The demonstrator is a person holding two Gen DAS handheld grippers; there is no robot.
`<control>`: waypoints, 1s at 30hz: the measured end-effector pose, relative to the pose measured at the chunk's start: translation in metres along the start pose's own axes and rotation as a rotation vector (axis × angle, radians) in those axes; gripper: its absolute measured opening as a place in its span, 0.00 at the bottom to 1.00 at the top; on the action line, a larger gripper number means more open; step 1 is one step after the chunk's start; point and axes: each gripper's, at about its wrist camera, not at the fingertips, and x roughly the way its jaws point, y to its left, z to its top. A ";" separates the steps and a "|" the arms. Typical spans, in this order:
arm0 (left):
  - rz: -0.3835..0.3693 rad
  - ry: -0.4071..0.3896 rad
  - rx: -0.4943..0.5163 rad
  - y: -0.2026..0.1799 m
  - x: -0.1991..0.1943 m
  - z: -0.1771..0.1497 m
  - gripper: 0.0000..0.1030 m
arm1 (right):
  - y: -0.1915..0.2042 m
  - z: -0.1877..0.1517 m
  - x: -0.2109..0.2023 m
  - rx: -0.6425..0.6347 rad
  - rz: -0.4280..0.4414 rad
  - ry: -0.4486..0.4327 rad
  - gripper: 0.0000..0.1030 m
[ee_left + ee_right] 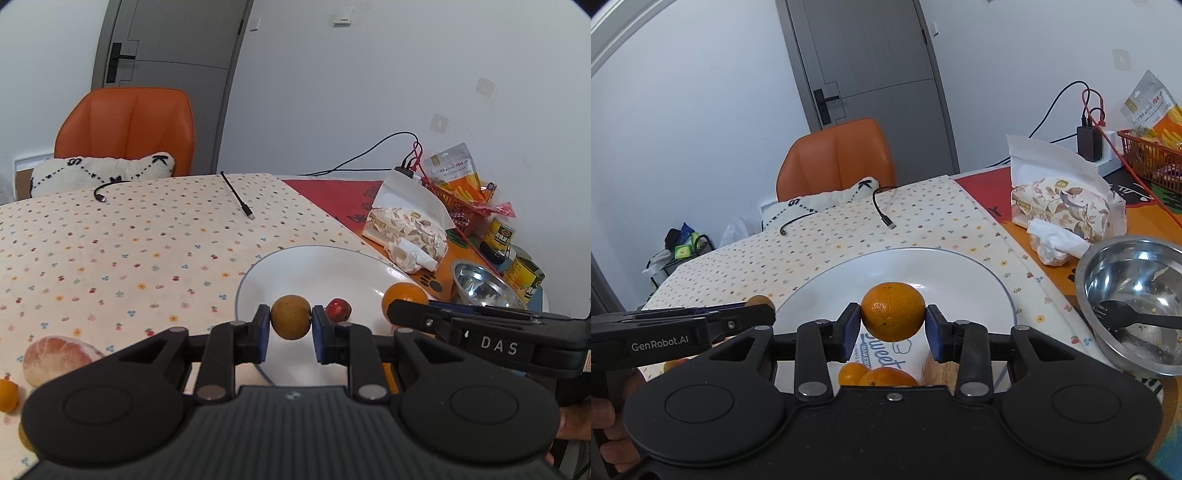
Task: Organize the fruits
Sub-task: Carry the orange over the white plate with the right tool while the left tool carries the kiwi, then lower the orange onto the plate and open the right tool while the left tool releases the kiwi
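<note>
Two grippers each carry a fruit above the near edge of a white plate (314, 266). The left gripper (290, 323) pinches a brownish-yellow round fruit (290, 316) squarely between its blue fingers (263, 332), clear of the plate's surface. The right gripper (892, 325) pinches an orange (892, 311) the same way, pads pressed on both its sides. Both tools tilt gently downward toward the plate, side by side, each showing in the other's camera as a black bar entering from the edge.

Only the left view shows a small red fruit (338, 310) lying on the plate just behind the held fruit, and a pale pink fruit (59, 358) on the dotted cloth of the desk (110, 240) at lower left. Only the right view shows more oranges (877, 374) under the gripper and a black spoon (1134, 314) inside the steel bowl (1137, 295). Farther back lie a tissue pack (1060, 203), two cables and an orange chair (836, 158).
</note>
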 end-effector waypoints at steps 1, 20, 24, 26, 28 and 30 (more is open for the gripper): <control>-0.002 0.005 0.002 -0.001 0.003 0.000 0.21 | 0.000 0.000 0.002 0.000 -0.001 0.004 0.35; -0.003 0.044 0.008 -0.009 0.026 -0.002 0.24 | -0.002 -0.003 0.013 -0.006 -0.015 0.023 0.38; 0.000 0.036 -0.008 -0.006 0.019 0.001 0.25 | -0.001 -0.001 0.007 -0.010 -0.019 0.009 0.39; 0.004 0.031 -0.007 -0.005 0.014 0.002 0.25 | -0.001 -0.001 0.003 -0.009 -0.016 0.004 0.39; 0.008 0.028 -0.012 -0.003 0.008 0.004 0.27 | 0.001 0.000 0.000 -0.010 -0.013 -0.002 0.40; 0.014 0.022 -0.016 0.001 0.001 0.005 0.31 | 0.003 0.001 -0.003 -0.012 -0.008 -0.008 0.40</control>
